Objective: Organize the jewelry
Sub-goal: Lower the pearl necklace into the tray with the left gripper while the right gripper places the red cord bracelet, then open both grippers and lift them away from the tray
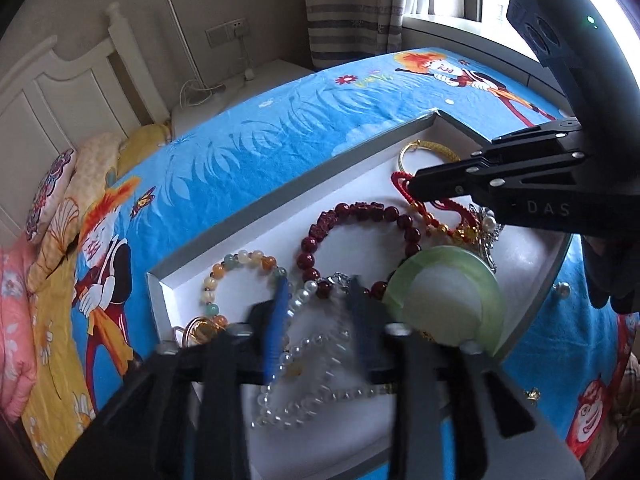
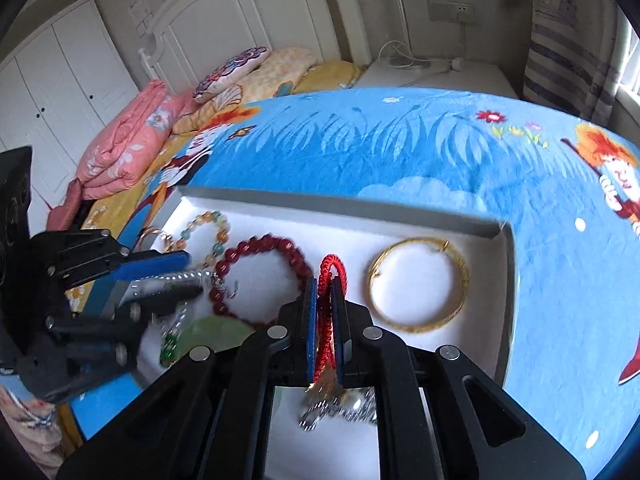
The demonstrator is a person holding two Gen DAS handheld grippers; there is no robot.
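Note:
A white tray lies on the bed and holds jewelry. My right gripper is shut on a red cord bracelet; it also shows in the left wrist view. My left gripper is part open around a pearl and silver chain necklace; it shows in the right wrist view too. In the tray lie a dark red bead bracelet, a gold bangle, a pale multicoloured bead bracelet and a green jade bangle.
The bed has a blue cartoon sheet. Pillows and a pink quilt lie by the white headboard. A white nightstand with cables stands beyond. A small gold charm lies on the sheet outside the tray.

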